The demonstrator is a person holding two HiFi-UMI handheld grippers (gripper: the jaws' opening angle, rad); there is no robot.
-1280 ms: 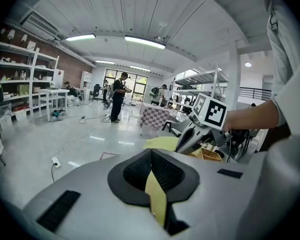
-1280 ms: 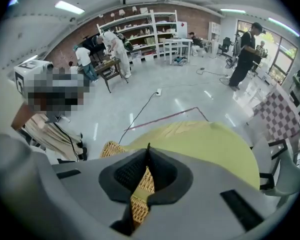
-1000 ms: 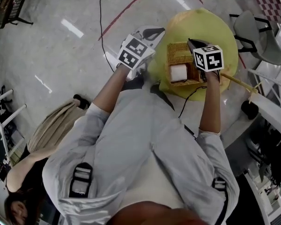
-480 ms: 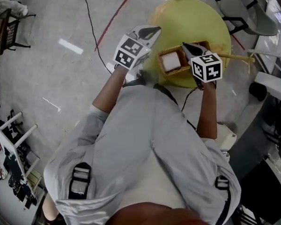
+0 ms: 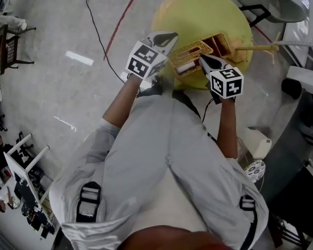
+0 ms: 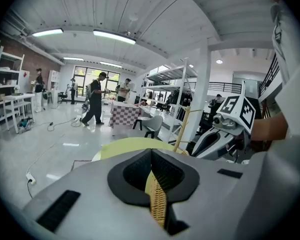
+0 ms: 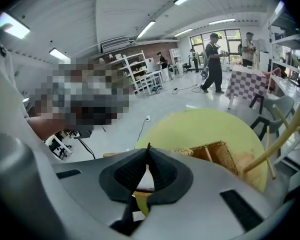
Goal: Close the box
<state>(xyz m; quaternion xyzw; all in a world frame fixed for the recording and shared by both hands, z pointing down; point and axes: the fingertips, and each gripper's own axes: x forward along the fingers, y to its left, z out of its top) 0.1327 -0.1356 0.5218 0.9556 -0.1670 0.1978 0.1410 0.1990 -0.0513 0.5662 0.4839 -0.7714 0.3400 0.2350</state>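
— So what differs from a second ago?

— Partly the view: the yellow table now sits higher in the head view. The wicker box on the table's near side no longer gapes. A second ago its inside lay open from above. Now the lid slants across most of it, and only a sliver of the white roll shows under the lid's near edge.

— Nearly closed, then?

— Partway, I'd judge. A compartment at the right end is uncovered, so the lid wants lowering or squaring up.

— And the grippers?

— The left gripper pinches a wicker edge, which I take to be the lid's. The right gripper has its jaws pressed together on nothing I can see, with its tip at the lid's near edge.

— Room to move?

— Plenty of bare tabletop lies beyond the box. It's tighter on the near side, where the box sits close to the rim facing the person. A pale pole also runs off just past the box's right end.
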